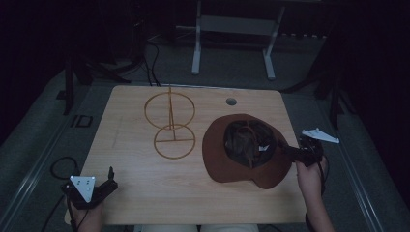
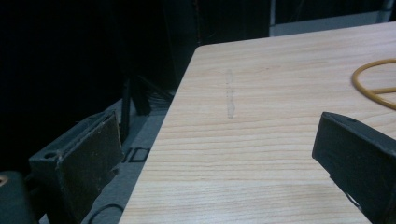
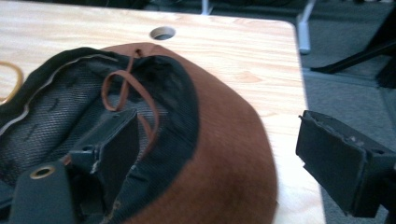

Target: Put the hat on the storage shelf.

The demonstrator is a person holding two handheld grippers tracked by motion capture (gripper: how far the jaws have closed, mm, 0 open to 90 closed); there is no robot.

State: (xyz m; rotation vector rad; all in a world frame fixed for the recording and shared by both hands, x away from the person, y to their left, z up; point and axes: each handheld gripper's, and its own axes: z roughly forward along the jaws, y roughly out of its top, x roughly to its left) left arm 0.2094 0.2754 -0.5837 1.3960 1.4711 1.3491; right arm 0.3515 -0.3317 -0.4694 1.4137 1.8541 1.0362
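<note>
Right gripper (image 3: 205, 154) is spread wide and straddles the brim of the brown hat (image 3: 219, 182): one jaw sits inside the upturned crown against the black mesh lining, the other hangs off the outer side of the brim, clear of it. Nothing pinched yet as far as we can tell. In the high view we see the right gripper (image 1: 290, 152) at the hat's (image 1: 220, 159) right edge, hat lying crown-down on the right half of the tabletop (image 1: 145, 193).

To do this step well, we push a bit deeper so both pads overlap the brim and sweatband, keep the loose brown cord (image 3: 128, 91) out of the bite, then close squarely; a shallow nip on soft felt will likely slip when lifting.

Left gripper (image 1: 99, 186) is open too, holding nothing, parked at the near left corner. Wire stand (image 1: 170, 126) with its two rings sits just left of the hat, apart from it, probably the hat's destination.
</note>
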